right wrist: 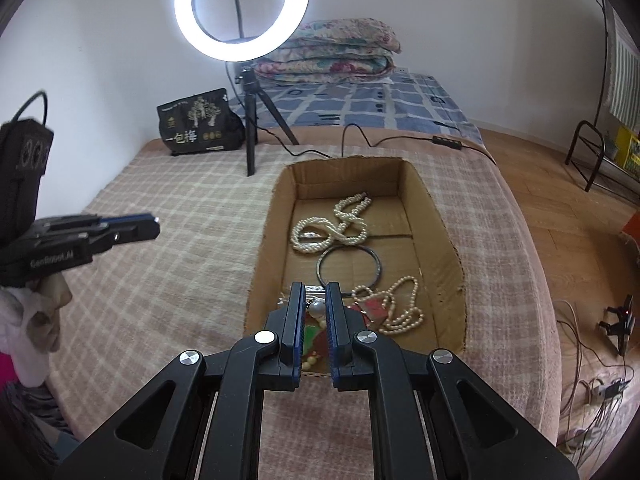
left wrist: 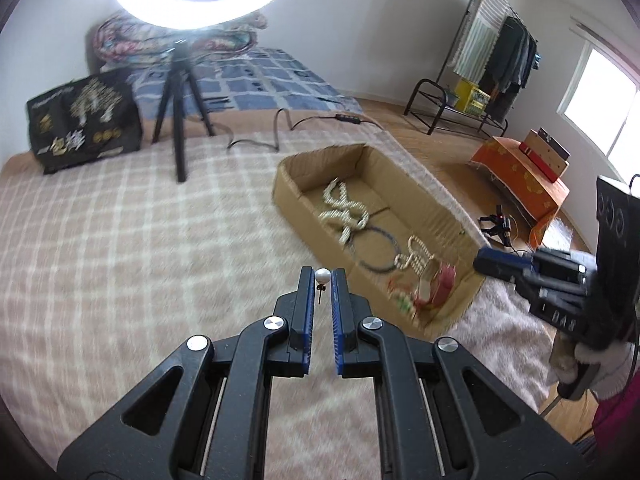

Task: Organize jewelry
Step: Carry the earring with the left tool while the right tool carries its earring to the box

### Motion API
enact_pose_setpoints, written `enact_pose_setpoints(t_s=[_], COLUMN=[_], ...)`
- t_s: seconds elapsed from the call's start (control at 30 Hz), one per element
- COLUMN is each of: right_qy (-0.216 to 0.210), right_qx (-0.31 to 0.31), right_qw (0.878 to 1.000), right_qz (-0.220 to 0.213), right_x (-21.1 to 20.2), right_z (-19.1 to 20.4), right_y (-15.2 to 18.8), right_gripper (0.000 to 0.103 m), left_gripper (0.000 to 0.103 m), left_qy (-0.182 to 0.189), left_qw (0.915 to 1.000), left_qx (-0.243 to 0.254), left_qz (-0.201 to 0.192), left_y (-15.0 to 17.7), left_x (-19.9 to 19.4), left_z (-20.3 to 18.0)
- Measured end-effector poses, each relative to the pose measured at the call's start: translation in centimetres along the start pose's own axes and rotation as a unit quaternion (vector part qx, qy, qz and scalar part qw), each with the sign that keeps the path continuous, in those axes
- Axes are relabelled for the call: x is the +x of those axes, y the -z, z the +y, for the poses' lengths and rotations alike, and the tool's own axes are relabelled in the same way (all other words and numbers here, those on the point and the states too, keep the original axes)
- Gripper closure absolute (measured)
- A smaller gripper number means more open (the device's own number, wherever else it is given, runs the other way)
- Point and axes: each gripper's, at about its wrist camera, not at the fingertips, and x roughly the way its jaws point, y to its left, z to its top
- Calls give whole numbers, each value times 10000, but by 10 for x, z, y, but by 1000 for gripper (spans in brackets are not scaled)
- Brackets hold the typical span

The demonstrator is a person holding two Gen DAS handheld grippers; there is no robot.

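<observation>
- Two grippers are in view, both over a bed covered by a pink checked blanket point(right wrist: 168, 264).
- Left gripper point(left wrist: 322, 276): its jaws are pinched on a pearl stud earring point(left wrist: 322, 277) at the very tips; the white ball sits between the blue pads and the thin post hangs down below it. It is held above the blanket, just beside the near left wall of the cardboard box point(left wrist: 294, 184), not over the box.
- Right gripper point(right wrist: 315, 298): it hangs over the near end of the cardboard box point(right wrist: 440, 216), jaws narrowly parted. A second pearl point(right wrist: 317, 309) shows in the gap between the fingers, but I cannot tell whether the pads press on it or it lies in the box below.
- Inside the box: a thick twisted pearl necklace point(right wrist: 340, 226) toward the far end, a dark bangle point(right wrist: 348, 266) in the middle touching it, a thinner pearl strand point(right wrist: 400, 308) to the near right, and red and green pieces point(right wrist: 316, 340) at the near wall.
- Beyond the box stand a ring light point(right wrist: 242, 10) on a black tripod point(right wrist: 252, 132) and a black printed bag point(right wrist: 196, 122).
- Folded quilts point(right wrist: 332, 52) lie on the blue checked bedding by the wall.
</observation>
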Motion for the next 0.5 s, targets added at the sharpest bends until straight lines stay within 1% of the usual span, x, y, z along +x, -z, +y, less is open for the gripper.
enact_pose_setpoints(t_s=[0.27, 0.5], right_qy=[126, 249], right_qx=[144, 250], right_qw=[9998, 9993], right_qz=[70, 78], right_x=[5, 12], right_z=[-16, -32], right_y=[0, -6], right_gripper=[95, 95], left_gripper=[97, 97], left_qy=[193, 233], left_qw=[9995, 9984], left_qx=[261, 505], left_qz=[-23, 42], left_y=[-44, -69], left_x=[36, 68], left_z=[-32, -57])
